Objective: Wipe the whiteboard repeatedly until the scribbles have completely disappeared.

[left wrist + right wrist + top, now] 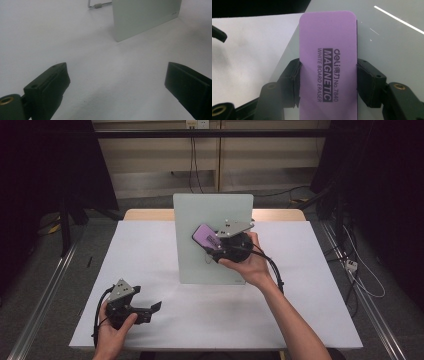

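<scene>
Purple eraser [329, 65] sat clamped in the right gripper [212, 241] against the whiteboard [200, 215]. The left gripper [152, 309] hung open over the worktop [150, 260].

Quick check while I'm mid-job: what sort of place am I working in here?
Probably a lab or recording bay, not a home or classroom. A white table stands between metal floor rails, dark curtains hang at both sides, and loose cables lie on the grey floor.

Purple eraser [328, 62] printed in black: "deli", "No.7840", "MAGNETIC", "WHITE BOARD ERASER". Small mark on whiteboard [146, 17] corner unreadable.
</scene>
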`<state>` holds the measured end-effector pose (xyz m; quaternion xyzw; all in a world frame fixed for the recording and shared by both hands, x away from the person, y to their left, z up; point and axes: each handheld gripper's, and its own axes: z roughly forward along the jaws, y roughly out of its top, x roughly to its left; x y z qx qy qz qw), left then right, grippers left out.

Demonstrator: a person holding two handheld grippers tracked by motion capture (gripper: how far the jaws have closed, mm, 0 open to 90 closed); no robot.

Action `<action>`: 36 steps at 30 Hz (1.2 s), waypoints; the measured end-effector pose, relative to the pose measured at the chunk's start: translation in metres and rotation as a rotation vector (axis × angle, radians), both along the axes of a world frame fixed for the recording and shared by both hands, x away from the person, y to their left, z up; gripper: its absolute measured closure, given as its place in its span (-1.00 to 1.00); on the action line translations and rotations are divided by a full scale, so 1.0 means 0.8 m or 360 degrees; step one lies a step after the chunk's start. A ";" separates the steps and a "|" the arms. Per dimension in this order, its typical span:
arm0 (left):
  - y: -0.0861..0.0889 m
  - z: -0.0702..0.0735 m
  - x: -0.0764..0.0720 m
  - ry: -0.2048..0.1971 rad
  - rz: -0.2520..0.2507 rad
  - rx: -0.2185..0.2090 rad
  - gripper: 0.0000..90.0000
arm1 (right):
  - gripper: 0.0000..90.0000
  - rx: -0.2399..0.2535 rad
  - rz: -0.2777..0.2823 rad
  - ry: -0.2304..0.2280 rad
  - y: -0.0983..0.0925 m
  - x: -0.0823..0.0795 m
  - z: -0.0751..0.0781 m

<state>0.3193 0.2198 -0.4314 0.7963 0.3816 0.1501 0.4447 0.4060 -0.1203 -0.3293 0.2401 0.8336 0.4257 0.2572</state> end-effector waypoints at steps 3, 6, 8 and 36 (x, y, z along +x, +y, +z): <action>-0.001 0.001 0.000 -0.0002 -0.0001 0.0006 -0.88 | -0.07 -0.0029 0.0022 0.0020 0.006 -0.002 -0.010; 0.000 0.000 0.000 0.0001 -0.0003 0.0010 -0.88 | -0.07 -0.0045 0.0050 0.0045 0.010 -0.004 -0.020; 0.000 0.000 0.000 0.0001 0.0000 0.0008 -0.88 | -0.07 -0.0054 0.0065 0.0059 0.013 -0.005 -0.025; 0.002 0.001 -0.001 -0.0005 0.0009 0.0001 -0.88 | -0.07 -0.0076 0.0089 0.0100 0.018 -0.007 -0.034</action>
